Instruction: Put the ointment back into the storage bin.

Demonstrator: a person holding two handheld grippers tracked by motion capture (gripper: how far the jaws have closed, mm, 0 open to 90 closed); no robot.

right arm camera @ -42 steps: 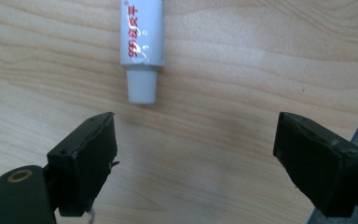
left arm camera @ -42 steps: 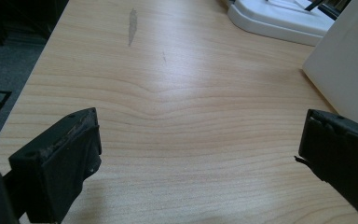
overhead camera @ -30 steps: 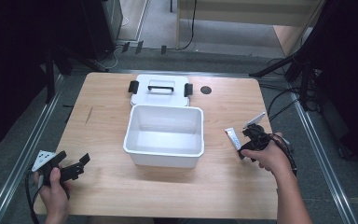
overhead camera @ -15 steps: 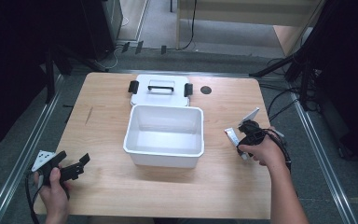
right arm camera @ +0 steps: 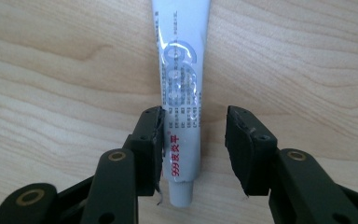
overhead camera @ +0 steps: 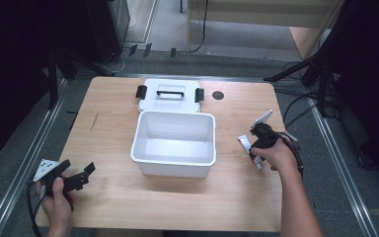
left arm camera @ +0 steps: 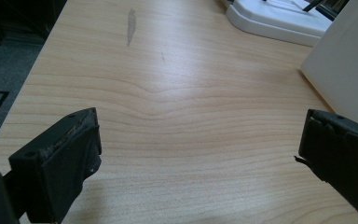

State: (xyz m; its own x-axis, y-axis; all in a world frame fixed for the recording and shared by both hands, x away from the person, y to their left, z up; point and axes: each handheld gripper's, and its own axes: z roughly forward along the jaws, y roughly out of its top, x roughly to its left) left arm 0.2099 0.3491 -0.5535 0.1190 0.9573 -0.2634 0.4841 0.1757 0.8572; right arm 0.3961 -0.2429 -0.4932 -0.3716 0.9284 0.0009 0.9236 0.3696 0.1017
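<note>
A white ointment tube with red lettering lies flat on the wooden table, its cap end toward the camera. My right gripper stands open straddling the tube's lower part; its left jaw is against the tube and a gap remains on the right. In the high view the tube lies right of the white bin, under my right gripper. My left gripper rests open at the table's front left, with nothing but bare wood between its jaws.
An open white plastic bin sits mid-table, and its wall shows at the right of the left gripper view. Its lid with black latches lies flat behind it. A dark round spot marks the table's back right.
My right gripper has shifted slightly left and tipped down over the tube. The left gripper has stayed put.
</note>
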